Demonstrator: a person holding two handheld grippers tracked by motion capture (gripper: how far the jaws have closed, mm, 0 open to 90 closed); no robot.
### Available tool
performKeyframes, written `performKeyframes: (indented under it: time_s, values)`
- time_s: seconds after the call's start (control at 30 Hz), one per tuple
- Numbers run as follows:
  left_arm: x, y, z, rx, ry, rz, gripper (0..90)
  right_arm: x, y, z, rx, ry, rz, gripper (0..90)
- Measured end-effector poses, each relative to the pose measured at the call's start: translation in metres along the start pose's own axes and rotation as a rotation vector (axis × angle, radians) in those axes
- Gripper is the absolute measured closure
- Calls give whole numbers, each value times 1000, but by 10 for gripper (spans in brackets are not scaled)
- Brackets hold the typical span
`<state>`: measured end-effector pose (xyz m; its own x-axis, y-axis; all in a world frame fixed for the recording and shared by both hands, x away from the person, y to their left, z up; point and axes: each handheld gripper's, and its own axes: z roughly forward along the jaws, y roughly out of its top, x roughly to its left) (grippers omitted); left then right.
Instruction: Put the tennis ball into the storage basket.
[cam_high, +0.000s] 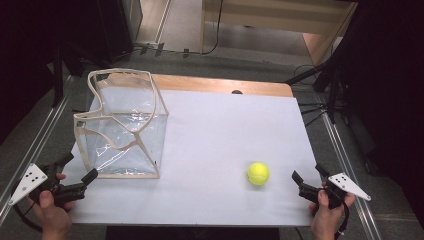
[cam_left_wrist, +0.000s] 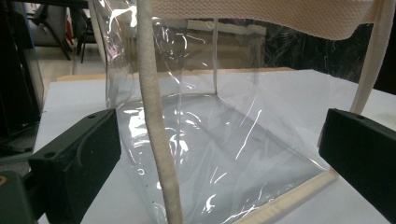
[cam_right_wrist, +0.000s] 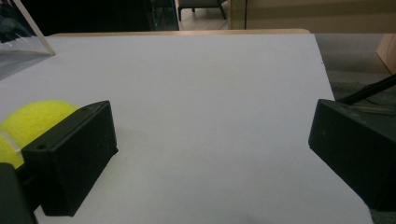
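A white table (cam_high: 215, 130) takes up the middle of the high view, with a strip of bare wood along its far edge. At its left stands the largest thing on it, a clear plastic bag (cam_high: 122, 127) with cream fabric trim, upright and with its mouth gaping upward (probably propped that way so something can be dropped in from above). In the left gripper view its transparent wall and one trim strip rise close ahead.

The tennis ball (cam_high: 258, 173) lies lower right of centre, well apart from the bag and alone on the bare surface.

At the lower left corner, the left gripper (cam_high: 75, 172) sits just beside the bag's near bottom corner, jaws spread wide and nothing pinched between them; it looks placed to steady the bag. At the lower right, the right gripper (cam_high: 309, 179) rests near the ball, jaws likewise parted and empty. In the right gripper view the ball (cam_right_wrist: 28, 123) peeks from behind the left-hand jaw, so it is off to the side, not yet lined up between them.
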<state>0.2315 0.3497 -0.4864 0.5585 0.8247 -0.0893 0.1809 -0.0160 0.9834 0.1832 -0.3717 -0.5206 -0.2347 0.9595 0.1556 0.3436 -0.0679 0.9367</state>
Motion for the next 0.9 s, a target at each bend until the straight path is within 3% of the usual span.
performKeyframes:
  time_s: [0.17, 0.2, 0.37, 0.4, 0.57, 0.73, 0.9]
  values:
    - [0, 0, 0, 2, 0, -4, 0, 1, 3, 1, 21, 14, -17, 1]
    - [0, 0, 0, 3, -3, -1, 0, 4, 6, 1, 59, 40, -19, 3]
    - [0, 0, 0, 1, -6, -5, 0, 13, 18, 5, 123, 96, -76, 4]
    - [0, 0, 0, 2, -8, -3, 0, 21, 26, 7, 162, 127, -120, 4]
    - [-1, 0, 1, 6, -10, -1, 0, 35, 43, 12, 231, 178, -182, 3]
    - [-1, 0, 1, 5, -14, -4, 0, 46, 61, 16, 300, 221, -216, 4]
    - [-1, 0, 1, 7, -17, 2, 0, 54, 67, 25, 372, 257, -248, 3]
